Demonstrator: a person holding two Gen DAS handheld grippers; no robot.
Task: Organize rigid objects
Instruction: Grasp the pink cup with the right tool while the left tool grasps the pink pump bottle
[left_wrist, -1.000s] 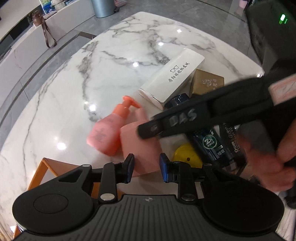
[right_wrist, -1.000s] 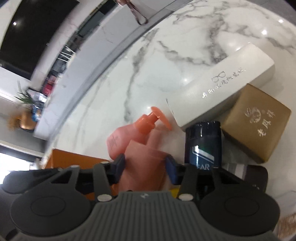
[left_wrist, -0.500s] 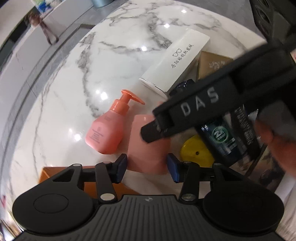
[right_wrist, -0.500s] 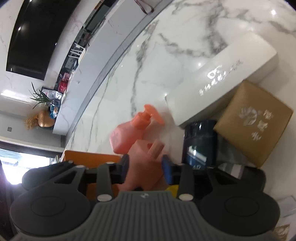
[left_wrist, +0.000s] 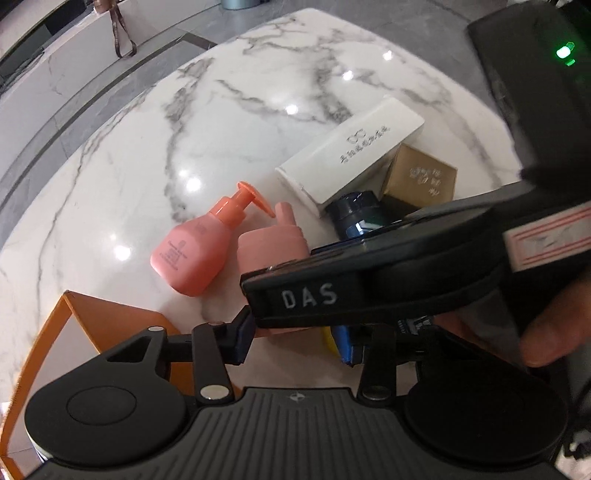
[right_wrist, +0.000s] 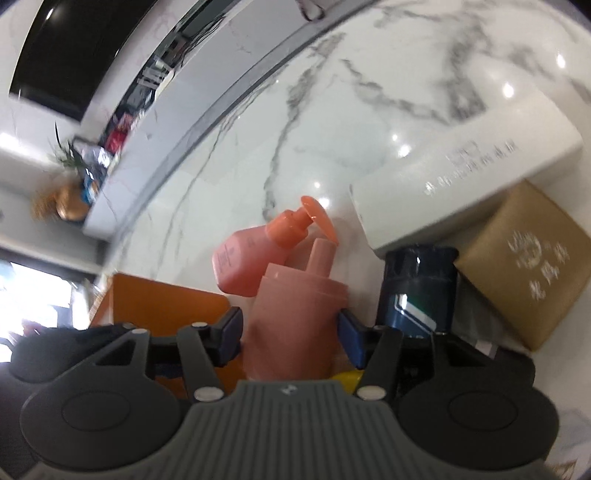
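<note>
Tabletop (left_wrist: 258, 122): polished marble, glossy. Pump bottle (left_wrist: 192, 254): smooth pink plastic. White box (left_wrist: 354, 151): matt card. Gold box (left_wrist: 424, 177): metallic-sheen paper.

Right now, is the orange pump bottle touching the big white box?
Apart. The left wrist view shows bare marble between the orange pump bottle and the white box.

The left wrist camera looks steeply down, close over the marble table (left_wrist: 295, 110). The right wrist camera faces forward at a shallower slant, nearer still, catching a far counter. Both share the pink pump bottle (left_wrist: 195, 251) (right_wrist: 251, 254), pink nozzle bottle (left_wrist: 273, 247) (right_wrist: 295, 314), white box (left_wrist: 351, 151) (right_wrist: 461, 173) and gold box (left_wrist: 421, 177) (right_wrist: 528, 266).
</note>
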